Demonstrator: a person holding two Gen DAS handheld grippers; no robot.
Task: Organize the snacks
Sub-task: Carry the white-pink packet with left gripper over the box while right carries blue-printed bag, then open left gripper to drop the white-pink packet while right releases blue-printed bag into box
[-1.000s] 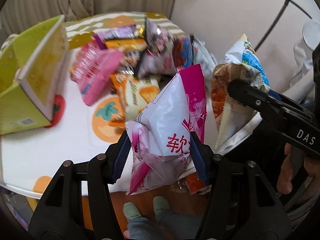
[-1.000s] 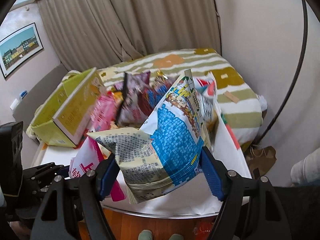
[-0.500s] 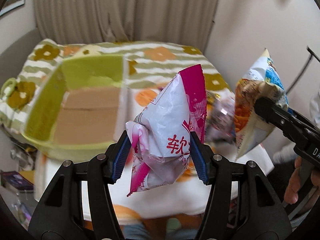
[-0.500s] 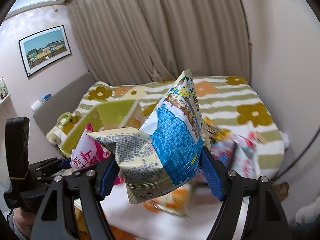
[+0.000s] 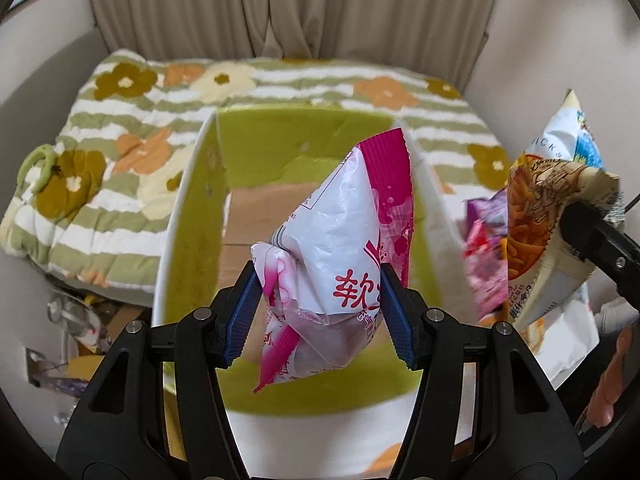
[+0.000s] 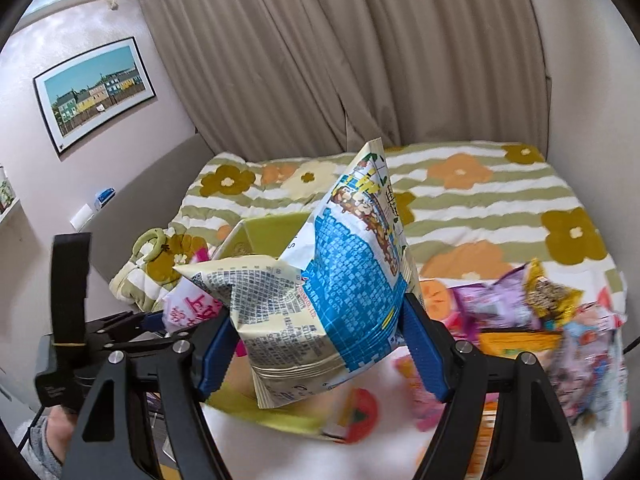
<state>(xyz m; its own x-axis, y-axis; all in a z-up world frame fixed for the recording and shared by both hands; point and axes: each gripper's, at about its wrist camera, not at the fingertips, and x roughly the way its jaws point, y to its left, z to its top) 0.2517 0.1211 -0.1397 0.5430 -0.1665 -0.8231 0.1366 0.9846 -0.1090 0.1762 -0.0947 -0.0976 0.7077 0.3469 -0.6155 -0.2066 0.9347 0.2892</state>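
Note:
My left gripper (image 5: 320, 312) is shut on a pink and white snack bag (image 5: 344, 256), which hangs above the open green box (image 5: 192, 216). The box's brown cardboard floor shows behind the bag. My right gripper (image 6: 316, 348) is shut on a blue and cream snack bag (image 6: 340, 280), held over the table to the right of the box (image 6: 272, 226). The left wrist view shows that bag (image 5: 540, 220) at the right edge with the right gripper's black arm on it. In the right wrist view the left gripper (image 6: 156, 320) shows low on the left with its pink bag (image 6: 188, 308).
Several loose snack bags (image 6: 520, 312) lie piled on the white table (image 6: 304, 452) to the right of the box. A bed with a green striped flower quilt (image 5: 120, 128) stands behind the table. Curtains (image 6: 360, 60) cover the far wall. A hand (image 5: 608, 380) shows at the right.
Both grippers have swung left with their bags, from over the snack pile to the green box. The pink bag now hangs above the box's opening. Both grips are unchanged.

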